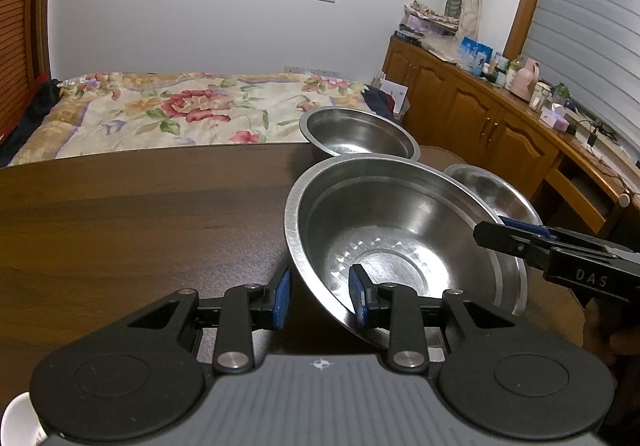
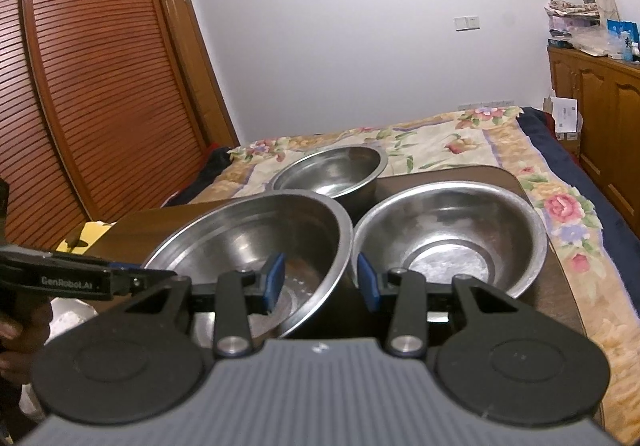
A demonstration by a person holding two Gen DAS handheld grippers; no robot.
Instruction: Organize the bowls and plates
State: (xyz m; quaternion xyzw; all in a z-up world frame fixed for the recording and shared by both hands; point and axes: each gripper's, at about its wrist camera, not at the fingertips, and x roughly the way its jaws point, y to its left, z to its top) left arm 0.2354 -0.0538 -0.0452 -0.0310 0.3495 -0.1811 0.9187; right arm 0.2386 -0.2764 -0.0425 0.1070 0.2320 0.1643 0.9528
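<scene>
Three steel bowls stand on a dark wooden table [image 1: 140, 226]. The large bowl [image 1: 400, 234] [image 2: 248, 234] is nearest. My left gripper [image 1: 320, 296] is open and straddles its near left rim, one blue pad outside and one inside. My right gripper [image 2: 320, 282] is open too and straddles the opposite rim the same way. From the side, each tool shows in the other view: the right gripper [image 1: 486, 232] and the left gripper [image 2: 160, 276]. A deeper bowl [image 1: 360, 134] [image 2: 332, 170] stands behind. A medium bowl [image 1: 488, 190] [image 2: 448, 242] sits to the right, next to the large one.
A bed with a floral quilt [image 1: 180, 110] lies just beyond the table's far edge. Wooden cabinets [image 1: 480, 114] with clutter line the right wall, and a slatted wardrobe [image 2: 92, 86] fills the left. A white object [image 1: 16, 422] sits at the table's near left.
</scene>
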